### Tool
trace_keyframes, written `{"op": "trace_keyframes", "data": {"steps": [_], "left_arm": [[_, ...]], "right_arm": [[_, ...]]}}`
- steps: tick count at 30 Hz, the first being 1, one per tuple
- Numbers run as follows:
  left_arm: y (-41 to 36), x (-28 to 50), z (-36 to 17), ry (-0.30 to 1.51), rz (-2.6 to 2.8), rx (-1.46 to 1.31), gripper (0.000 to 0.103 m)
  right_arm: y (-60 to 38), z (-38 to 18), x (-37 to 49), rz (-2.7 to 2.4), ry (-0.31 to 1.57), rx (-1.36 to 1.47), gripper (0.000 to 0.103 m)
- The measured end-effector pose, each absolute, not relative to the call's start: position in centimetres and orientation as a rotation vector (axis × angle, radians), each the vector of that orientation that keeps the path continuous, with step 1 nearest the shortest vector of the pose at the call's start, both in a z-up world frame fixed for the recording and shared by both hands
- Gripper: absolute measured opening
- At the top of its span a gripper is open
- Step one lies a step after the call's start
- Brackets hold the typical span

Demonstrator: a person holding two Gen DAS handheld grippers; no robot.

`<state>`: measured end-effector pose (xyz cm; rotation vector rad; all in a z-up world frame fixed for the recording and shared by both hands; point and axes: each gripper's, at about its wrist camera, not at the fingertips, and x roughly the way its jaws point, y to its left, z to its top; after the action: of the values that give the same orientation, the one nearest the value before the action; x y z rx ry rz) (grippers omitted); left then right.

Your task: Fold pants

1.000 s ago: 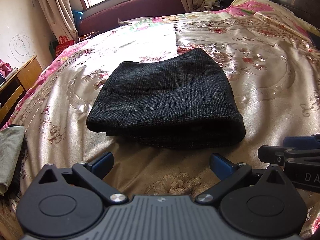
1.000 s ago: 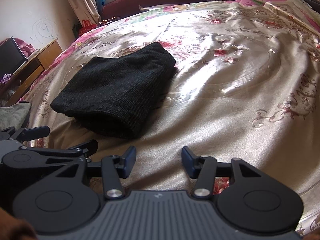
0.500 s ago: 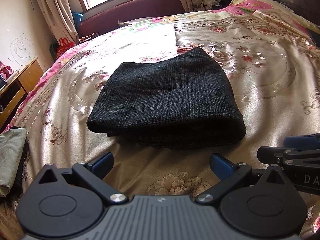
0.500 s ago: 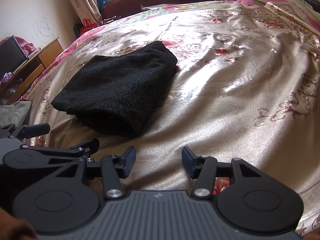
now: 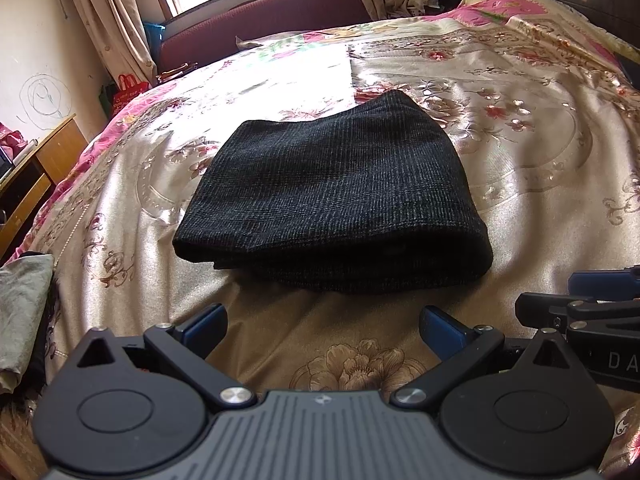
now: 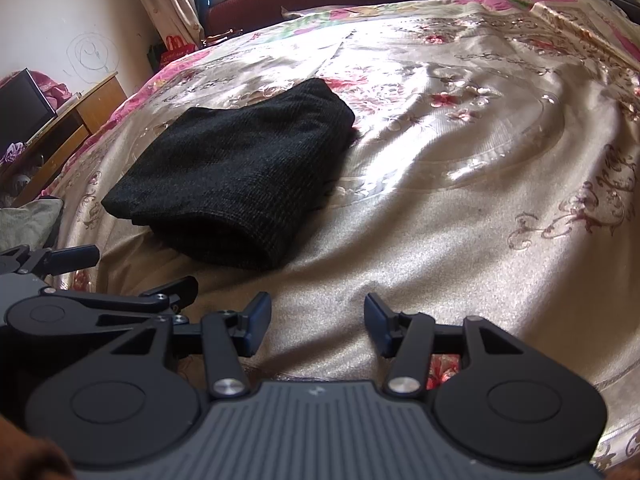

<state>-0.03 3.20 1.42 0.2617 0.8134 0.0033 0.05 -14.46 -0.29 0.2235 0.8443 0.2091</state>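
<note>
Pants [image 5: 332, 200] are laid folded on the bed [image 5: 520, 184]. Left tongs [image 5: 322, 326] and right tongs [image 6: 316, 326] are held wide apart, empty, nothing touched, near the pants.

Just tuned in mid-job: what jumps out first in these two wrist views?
A dark, finely checked pair of pants, folded into a compact bundle, lies alone on the shiny cream floral satin bedspread. Both grippers hang open and empty short of it: the left gripper faces its near fold, the right gripper sits off its right side.
</note>
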Motion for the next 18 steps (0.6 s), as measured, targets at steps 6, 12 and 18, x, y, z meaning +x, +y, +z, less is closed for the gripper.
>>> {"op": "trace_keyframes", "data": {"steps": [6,12,18], "left_arm": [[3.19,0.06,1.39,0.820,0.002,0.258,0.103],[3.16,0.06,1.34,0.821,0.002,0.259,0.103],[3.15,0.07,1.27,0.823,0.002,0.259,0.103]], "right_arm": [[-14.46,-0.32,0.03,0.209,0.845,0.223,0.053],[-14.46,-0.33,0.04,0.209,0.845,0.223,0.053],[-14.46,-0.32,0.06,0.209,0.845,0.223,0.053]]}}
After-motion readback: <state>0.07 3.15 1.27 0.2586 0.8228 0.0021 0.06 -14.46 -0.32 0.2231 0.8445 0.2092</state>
